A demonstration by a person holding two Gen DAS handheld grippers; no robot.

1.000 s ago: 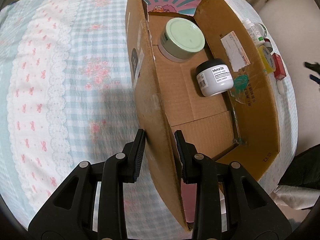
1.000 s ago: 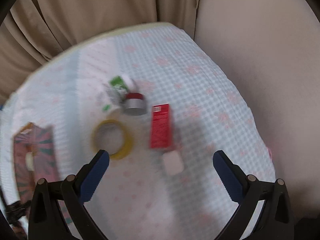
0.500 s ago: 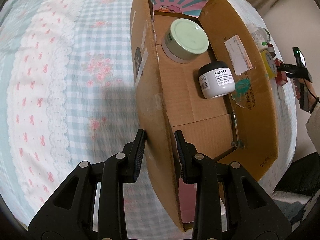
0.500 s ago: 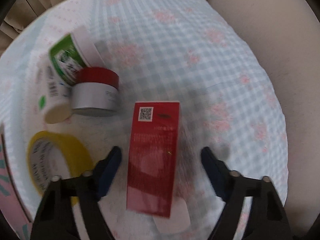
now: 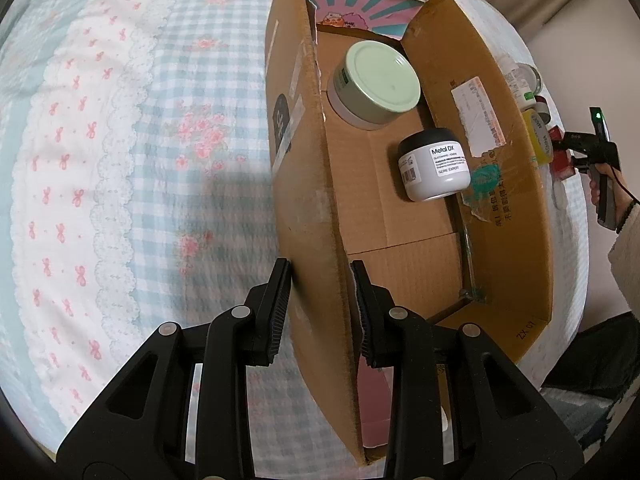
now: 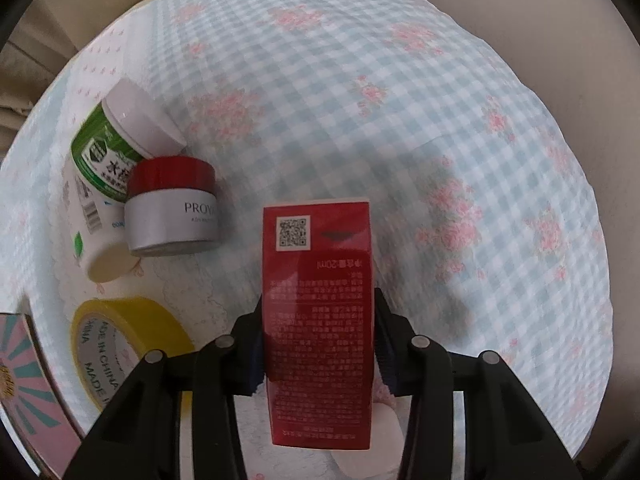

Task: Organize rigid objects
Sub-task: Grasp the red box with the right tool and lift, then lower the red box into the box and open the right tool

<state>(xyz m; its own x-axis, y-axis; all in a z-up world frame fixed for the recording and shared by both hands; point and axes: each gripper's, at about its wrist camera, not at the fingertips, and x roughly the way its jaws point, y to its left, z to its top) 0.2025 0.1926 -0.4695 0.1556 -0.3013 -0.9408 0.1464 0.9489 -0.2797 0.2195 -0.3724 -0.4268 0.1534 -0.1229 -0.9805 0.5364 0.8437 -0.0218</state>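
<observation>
My left gripper (image 5: 320,308) is shut on the near side wall of an open cardboard box (image 5: 312,208) on the bed. Inside the box lie a pale green-lidded jar (image 5: 376,84) and a grey jar with a black lid (image 5: 434,170). My right gripper (image 6: 318,340) is shut on a red carton (image 6: 318,304) lying on the bedspread. Beside it are a red-lidded silver jar (image 6: 172,208), a green-labelled white jar (image 6: 120,140), a white bottle (image 6: 94,236) and a yellow tape roll (image 6: 120,344). The right gripper also shows in the left wrist view (image 5: 576,148), beyond the box.
The bed has a blue-checked floral spread (image 6: 400,100). A small white pad (image 6: 360,460) lies under the red carton. The box's pink-and-teal flap (image 6: 24,384) is at the lower left of the right wrist view. Curtains (image 6: 24,40) hang behind the bed.
My right gripper came down over the red carton and closed on its sides. The left gripper kept its hold on the box wall; the box barely shifted.
</observation>
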